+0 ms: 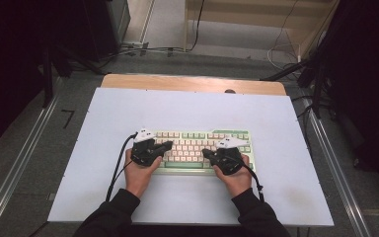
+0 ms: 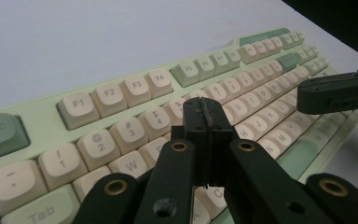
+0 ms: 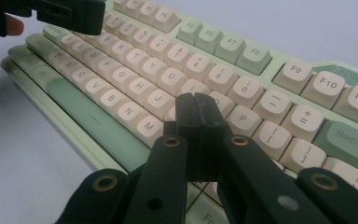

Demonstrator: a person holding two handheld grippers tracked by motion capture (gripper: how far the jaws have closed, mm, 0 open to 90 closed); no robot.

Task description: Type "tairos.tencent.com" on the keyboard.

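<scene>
A pale green keyboard [image 1: 227, 134] with cream and green keys lies on the white table, near its front. My left gripper [image 1: 169, 144] is shut with nothing in it and hovers over the keyboard's left half, its tips above the letter rows [image 2: 205, 108]. My right gripper [image 1: 205, 153] is likewise shut and empty, over the right half, its closed tips near the K and L keys [image 3: 196, 103]. In the left gripper view the keyboard [image 2: 130, 93] runs off to the right, where the right gripper [image 2: 303, 98] comes in. The right gripper view has the keyboard [image 3: 242, 56] and the left gripper [image 3: 100, 21] at top left.
The white table top [image 1: 187, 106] has bare room behind and to both sides of the keyboard. A wooden strip [image 1: 192, 82] edges its far side. Metal rails [image 1: 19, 163] run along the floor on the left and right. Cables [image 1: 143, 49] lie on the floor beyond.
</scene>
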